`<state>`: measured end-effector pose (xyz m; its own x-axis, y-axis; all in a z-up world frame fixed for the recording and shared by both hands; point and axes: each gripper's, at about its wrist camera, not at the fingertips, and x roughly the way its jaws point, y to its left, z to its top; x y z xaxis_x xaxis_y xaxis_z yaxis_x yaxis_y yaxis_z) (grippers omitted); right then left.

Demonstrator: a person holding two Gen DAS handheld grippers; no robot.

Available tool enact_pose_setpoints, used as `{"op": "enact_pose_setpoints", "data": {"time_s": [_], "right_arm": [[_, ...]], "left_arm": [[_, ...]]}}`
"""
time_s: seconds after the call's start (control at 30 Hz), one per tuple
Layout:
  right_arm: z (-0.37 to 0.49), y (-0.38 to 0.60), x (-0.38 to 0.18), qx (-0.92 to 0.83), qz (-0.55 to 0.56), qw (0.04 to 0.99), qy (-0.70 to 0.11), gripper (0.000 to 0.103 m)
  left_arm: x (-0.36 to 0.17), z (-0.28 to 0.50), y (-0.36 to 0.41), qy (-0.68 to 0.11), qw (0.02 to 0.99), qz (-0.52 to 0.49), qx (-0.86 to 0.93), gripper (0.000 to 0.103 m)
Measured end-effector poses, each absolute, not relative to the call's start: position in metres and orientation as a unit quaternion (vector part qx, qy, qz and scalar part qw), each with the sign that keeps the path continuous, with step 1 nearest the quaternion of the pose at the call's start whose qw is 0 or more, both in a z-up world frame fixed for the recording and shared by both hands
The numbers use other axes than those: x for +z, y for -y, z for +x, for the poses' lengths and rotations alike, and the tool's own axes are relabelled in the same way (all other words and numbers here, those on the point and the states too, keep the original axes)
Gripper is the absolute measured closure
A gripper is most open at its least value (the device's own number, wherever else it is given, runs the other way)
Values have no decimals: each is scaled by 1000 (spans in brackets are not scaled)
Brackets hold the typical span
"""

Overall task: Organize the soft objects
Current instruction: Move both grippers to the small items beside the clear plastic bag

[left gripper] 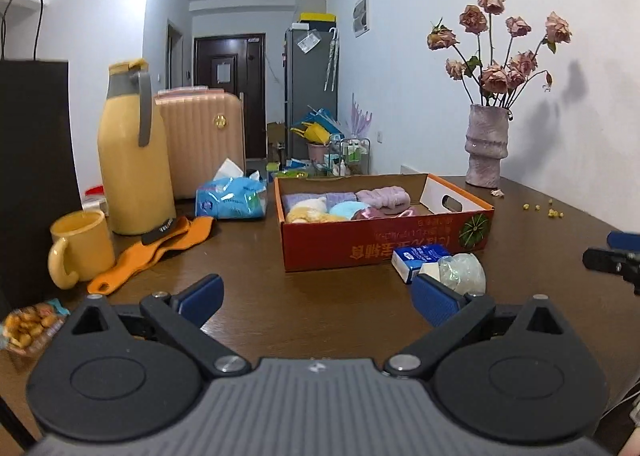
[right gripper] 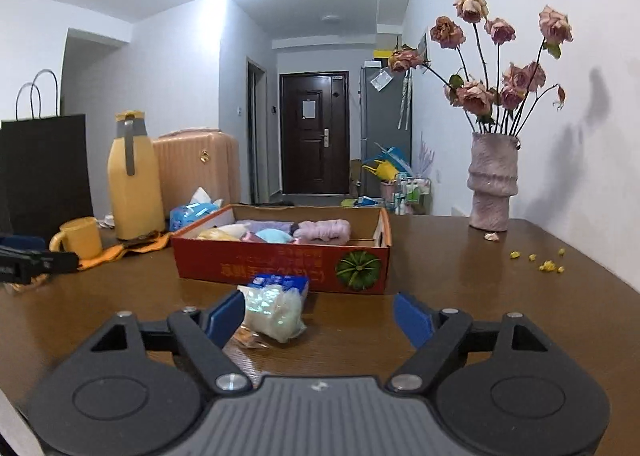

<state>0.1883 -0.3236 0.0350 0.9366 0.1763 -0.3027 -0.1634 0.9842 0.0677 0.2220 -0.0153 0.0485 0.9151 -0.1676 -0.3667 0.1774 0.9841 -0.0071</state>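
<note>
A red cardboard box (left gripper: 384, 244) (right gripper: 280, 268) stands mid-table and holds several soft rolled items, among them a pink one (left gripper: 384, 198) (right gripper: 324, 230), a light blue one (left gripper: 346, 210) and a yellow plush (left gripper: 306, 210). An orange strap (left gripper: 148, 252) lies left of the box. A clear bag with something pale inside (left gripper: 462, 272) (right gripper: 276, 310) lies in front of the box, beside a blue-white tissue pack (left gripper: 420, 258) (right gripper: 280, 282). My left gripper (left gripper: 316, 302) is open and empty, low over the table. My right gripper (right gripper: 320, 316) is open, with the clear bag by its left finger (right gripper: 226, 314).
On the left stand a yellow mug (left gripper: 80, 248), a yellow thermos jug (left gripper: 134, 152), a black paper bag (left gripper: 34, 176) and a blue tissue packet (left gripper: 230, 198). A snack bag (left gripper: 30, 326) lies at the near left. A vase of dried roses (left gripper: 486, 144) and yellow crumbs (left gripper: 548, 210) are at the right.
</note>
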Motion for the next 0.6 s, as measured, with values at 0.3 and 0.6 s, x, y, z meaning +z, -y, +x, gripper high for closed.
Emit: {"op": "enact_pose_setpoints", "data": {"time_s": [0.3, 0.6], "right_arm": [[232, 272, 4, 158, -38, 961, -223, 43], [300, 221, -21, 185, -104, 935, -284, 66]], "left_arm": [[17, 256, 25, -240, 967, 5, -89, 1], [5, 289, 41, -255, 961, 6, -104, 1]]}}
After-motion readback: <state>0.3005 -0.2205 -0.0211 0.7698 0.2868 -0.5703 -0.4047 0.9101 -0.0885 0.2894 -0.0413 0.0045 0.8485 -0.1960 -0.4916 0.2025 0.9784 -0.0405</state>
